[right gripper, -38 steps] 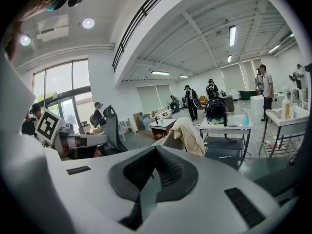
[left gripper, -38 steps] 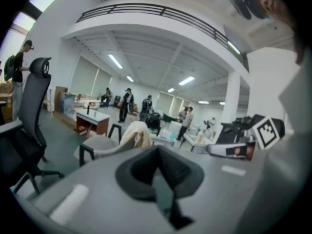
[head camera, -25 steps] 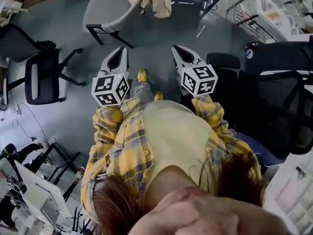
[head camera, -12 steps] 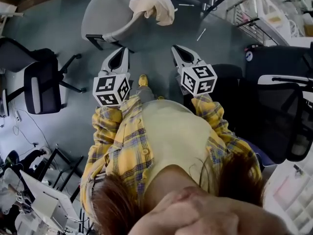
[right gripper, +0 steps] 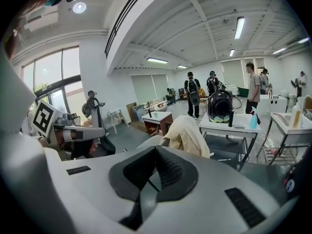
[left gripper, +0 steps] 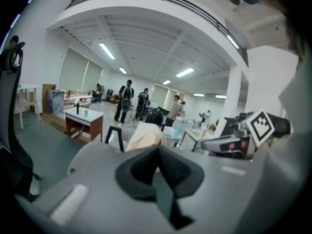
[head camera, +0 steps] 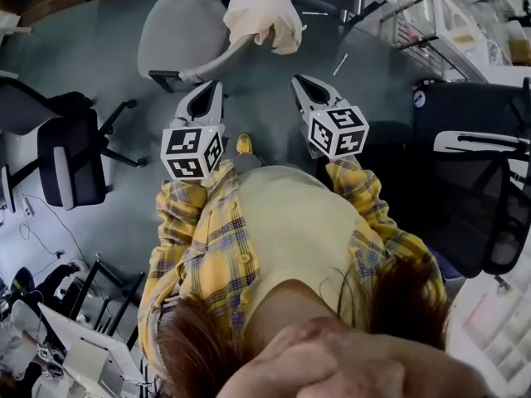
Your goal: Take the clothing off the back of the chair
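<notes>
A cream garment [head camera: 264,11] hangs over the back of a grey chair [head camera: 178,31] at the top of the head view. Both grippers are held side by side in front of the person, pointing at the chair and well short of it. The left gripper [head camera: 214,85] is shut with nothing in it. The right gripper [head camera: 296,80] is also shut and empty. In the left gripper view the garment [left gripper: 144,136] shows just beyond the closed jaws. The right gripper view has the garment [right gripper: 187,133] draped on the chair, ahead and slightly right.
A black office chair [head camera: 70,152] stands at the left and another [head camera: 473,181] close at the right. A white desk [right gripper: 229,128] with a dark helmet [right gripper: 222,106] stands behind the grey chair. Several people stand far back. A small brown-and-white table [left gripper: 83,118] is at the left.
The person has walked toward the grey chair. The chair and garment sit lower and nearer in the head view. Both grippers moved forward together and stayed shut.
</notes>
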Demonstrator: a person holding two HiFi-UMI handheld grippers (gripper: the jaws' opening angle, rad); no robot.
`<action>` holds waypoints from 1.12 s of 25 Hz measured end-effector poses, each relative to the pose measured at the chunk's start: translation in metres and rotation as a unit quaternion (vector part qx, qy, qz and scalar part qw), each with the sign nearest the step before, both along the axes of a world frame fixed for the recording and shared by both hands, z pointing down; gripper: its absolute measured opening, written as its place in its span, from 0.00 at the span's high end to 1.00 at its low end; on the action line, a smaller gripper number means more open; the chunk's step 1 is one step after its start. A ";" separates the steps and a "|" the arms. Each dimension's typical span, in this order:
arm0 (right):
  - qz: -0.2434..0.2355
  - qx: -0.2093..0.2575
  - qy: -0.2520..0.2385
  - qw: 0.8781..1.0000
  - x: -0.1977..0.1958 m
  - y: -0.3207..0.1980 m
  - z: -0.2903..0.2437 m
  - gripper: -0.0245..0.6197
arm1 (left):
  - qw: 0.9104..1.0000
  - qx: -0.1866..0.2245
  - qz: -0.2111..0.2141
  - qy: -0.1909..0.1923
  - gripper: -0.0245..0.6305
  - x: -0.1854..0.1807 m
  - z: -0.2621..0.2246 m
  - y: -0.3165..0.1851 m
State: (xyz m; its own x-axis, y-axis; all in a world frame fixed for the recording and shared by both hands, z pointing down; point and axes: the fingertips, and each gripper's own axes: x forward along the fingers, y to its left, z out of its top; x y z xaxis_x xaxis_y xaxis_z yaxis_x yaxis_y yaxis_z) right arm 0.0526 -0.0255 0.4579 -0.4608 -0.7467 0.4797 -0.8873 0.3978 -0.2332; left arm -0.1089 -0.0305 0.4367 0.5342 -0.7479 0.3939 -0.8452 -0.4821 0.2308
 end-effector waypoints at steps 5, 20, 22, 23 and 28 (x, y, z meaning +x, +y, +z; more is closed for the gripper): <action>0.001 0.006 0.018 1.000 -0.018 -0.029 0.000 0.94 | 1.000 0.000 0.010 -0.001 0.96 -0.014 0.004 -0.020; -0.033 -0.015 0.012 0.999 -0.011 -0.093 0.014 0.94 | 1.000 -0.022 -0.020 0.008 0.96 -0.008 0.019 -0.077; -0.038 -0.018 0.007 0.999 -0.005 -0.104 0.017 0.94 | 0.999 -0.026 -0.026 0.009 0.96 -0.001 0.021 -0.084; -0.040 -0.019 0.006 0.999 -0.002 -0.110 0.018 0.94 | 0.999 -0.028 -0.028 0.008 0.96 0.002 0.022 -0.088; -0.059 -0.024 0.000 0.998 0.008 -0.135 0.022 0.94 | 0.999 -0.039 -0.038 0.001 0.96 0.015 0.028 -0.111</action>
State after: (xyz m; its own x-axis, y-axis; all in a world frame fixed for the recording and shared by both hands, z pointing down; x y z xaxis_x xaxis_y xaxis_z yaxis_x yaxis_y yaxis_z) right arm 0.0611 -0.1606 0.4795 -0.5448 -0.6628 0.5136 -0.8346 0.4884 -0.2550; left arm -0.0937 -0.1415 0.4645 0.4788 -0.7534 0.4507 -0.8777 -0.3980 0.2670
